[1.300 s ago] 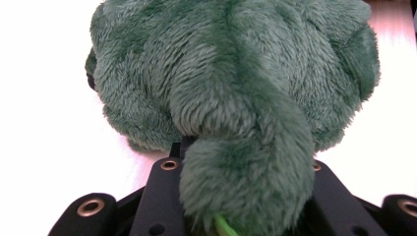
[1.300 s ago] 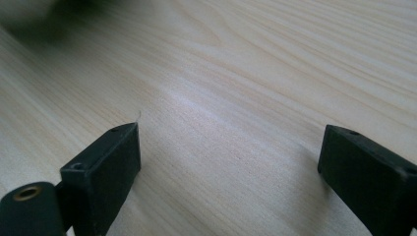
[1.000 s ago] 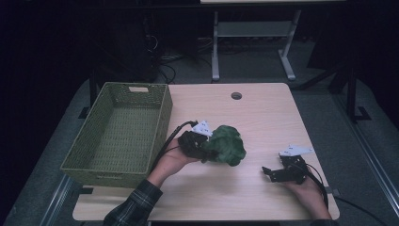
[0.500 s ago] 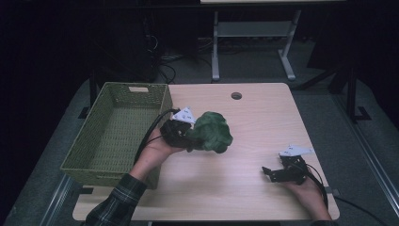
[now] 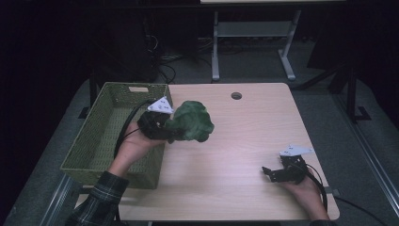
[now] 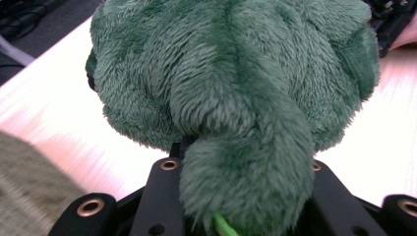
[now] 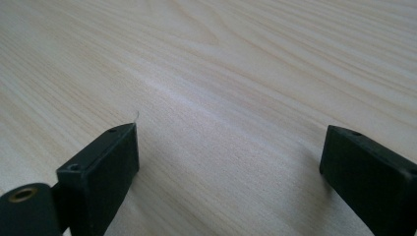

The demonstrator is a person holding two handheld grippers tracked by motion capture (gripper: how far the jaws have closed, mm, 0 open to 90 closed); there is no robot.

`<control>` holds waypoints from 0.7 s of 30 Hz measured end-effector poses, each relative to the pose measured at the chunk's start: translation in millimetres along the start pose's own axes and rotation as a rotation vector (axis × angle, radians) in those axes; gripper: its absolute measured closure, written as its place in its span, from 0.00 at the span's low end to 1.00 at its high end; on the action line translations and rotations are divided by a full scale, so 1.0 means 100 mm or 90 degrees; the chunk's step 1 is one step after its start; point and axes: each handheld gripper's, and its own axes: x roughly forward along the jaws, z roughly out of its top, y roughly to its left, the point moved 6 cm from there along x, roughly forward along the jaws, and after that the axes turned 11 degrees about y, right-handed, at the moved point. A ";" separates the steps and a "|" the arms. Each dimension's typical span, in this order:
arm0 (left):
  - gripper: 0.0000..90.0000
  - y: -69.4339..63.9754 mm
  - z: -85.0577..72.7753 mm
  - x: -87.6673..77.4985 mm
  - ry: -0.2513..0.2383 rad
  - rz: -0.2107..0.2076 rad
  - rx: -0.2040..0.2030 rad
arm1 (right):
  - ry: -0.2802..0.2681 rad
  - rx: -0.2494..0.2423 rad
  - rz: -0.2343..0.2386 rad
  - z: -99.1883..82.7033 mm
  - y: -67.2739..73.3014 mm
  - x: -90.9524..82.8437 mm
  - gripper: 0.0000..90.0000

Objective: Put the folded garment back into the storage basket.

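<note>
Left claw point(image 5: 162, 128) clamped on green plush point(image 5: 190, 121); I had lifted it toward basket point(image 5: 101, 136); drop-in likely next. Right claw point(image 5: 275, 173) gaped empty.

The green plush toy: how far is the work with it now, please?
Done: the left gripper is shut on the green plush toy and holds it lifted off the table. In hand: the toy is beside the right rim of the woven basket, not yet over it. Left: probably to bring it over the basket and release it. The right gripper rests open on the table.
</note>
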 end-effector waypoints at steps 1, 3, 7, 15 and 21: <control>0.77 0.02 -0.02 -0.03 0.000 0.005 -0.003 | 0.000 0.000 0.000 0.00 0.00 0.00 0.08; 0.77 0.08 -0.06 -0.09 -0.001 0.015 -0.009 | 0.000 0.000 0.000 0.00 0.00 0.00 0.08; 0.77 0.16 -0.15 -0.20 -0.004 0.028 -0.023 | 0.000 0.000 0.000 0.00 0.00 0.00 0.08; 0.77 0.32 -0.31 -0.45 -0.020 0.057 -0.059 | 0.000 0.000 0.000 0.00 0.00 0.00 0.08; 0.77 0.46 -0.45 -0.67 -0.033 0.085 -0.081 | 0.000 0.001 -0.001 0.00 0.00 0.00 0.08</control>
